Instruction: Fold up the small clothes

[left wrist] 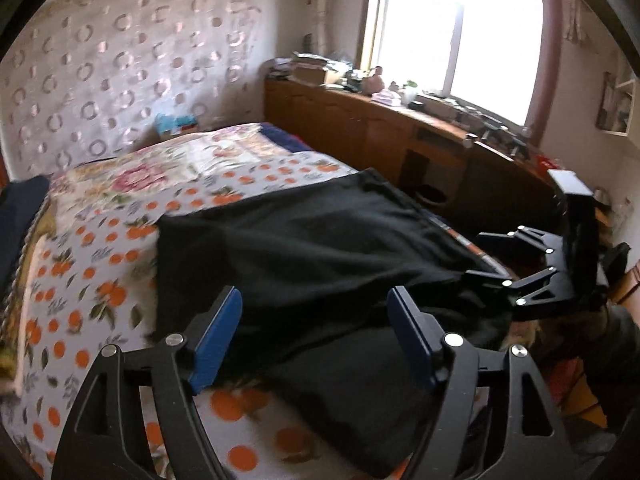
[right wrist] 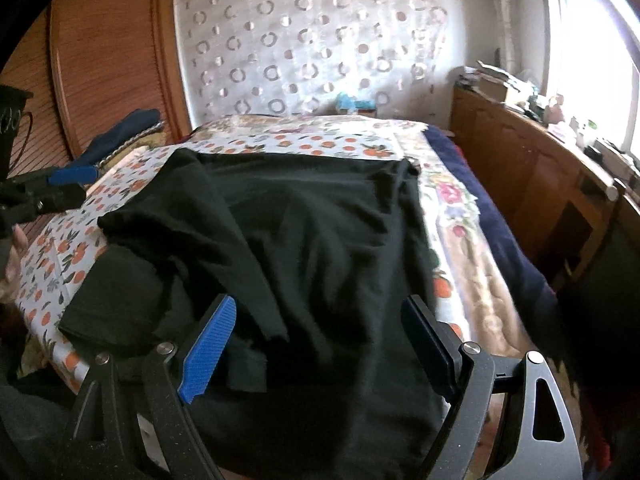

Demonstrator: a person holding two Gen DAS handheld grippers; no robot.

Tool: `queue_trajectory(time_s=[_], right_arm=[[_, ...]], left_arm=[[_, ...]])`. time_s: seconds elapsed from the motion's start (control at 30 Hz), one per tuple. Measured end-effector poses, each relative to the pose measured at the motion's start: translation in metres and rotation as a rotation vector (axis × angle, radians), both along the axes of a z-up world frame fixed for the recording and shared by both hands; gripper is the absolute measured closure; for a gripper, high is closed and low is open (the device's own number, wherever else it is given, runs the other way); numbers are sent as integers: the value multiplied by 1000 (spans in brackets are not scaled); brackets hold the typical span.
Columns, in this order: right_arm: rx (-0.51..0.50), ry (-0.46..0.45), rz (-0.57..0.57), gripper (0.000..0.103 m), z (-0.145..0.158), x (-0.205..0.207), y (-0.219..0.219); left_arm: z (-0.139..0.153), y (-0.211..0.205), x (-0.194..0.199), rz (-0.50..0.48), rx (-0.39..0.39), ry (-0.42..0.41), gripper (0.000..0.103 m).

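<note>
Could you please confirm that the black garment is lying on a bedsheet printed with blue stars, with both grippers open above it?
Not quite: the bedsheet is printed with oranges, not blue stars, as the right wrist view shows. The rest holds: the black garment lies on it, and the left gripper and right gripper are both open above it.

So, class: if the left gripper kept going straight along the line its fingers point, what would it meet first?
Most likely the black garment on the bed: the left gripper stands open just above the cloth, nothing between. Exact depth is unclear.
</note>
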State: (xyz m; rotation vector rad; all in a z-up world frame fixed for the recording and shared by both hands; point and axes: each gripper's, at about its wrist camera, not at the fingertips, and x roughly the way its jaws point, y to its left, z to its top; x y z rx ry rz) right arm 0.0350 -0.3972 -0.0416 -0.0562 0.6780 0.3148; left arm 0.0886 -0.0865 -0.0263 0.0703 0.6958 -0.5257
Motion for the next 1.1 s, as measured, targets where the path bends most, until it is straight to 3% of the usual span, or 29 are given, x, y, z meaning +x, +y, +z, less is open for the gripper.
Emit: queue_trajectory(time_s=[0.17, 0.2, 0.27, 0.33, 0.4, 0.5, 0.63, 1.1], right_arm=[[-8, 26, 67, 17, -6, 10, 17], [-12, 33, 81, 25, -7, 12, 21], [-24, 43, 98, 52, -11, 15, 23], [-29, 72, 111, 68, -16, 20, 24], [-33, 66, 113, 72, -14, 23, 22], [-47, 50, 131, 91, -9, 20, 21], [-81, 3, 155, 93, -2, 15, 30], [-12, -160, 170, 94, 43, -12, 23]], left_arm=[[-11, 18, -6, 40, 2, 18, 27], [-12, 21, -6, 45, 4, 20, 27], [-15, 25, -8, 55, 7, 26, 27], [-18, 28, -10, 59, 10, 31, 27], [-21, 30, -12, 60, 10, 34, 27], [-24, 33, -13, 64, 9, 37, 27], [-26, 36, -13, 70, -2, 40, 27], [-28, 39, -16, 79, 4, 37, 27]])
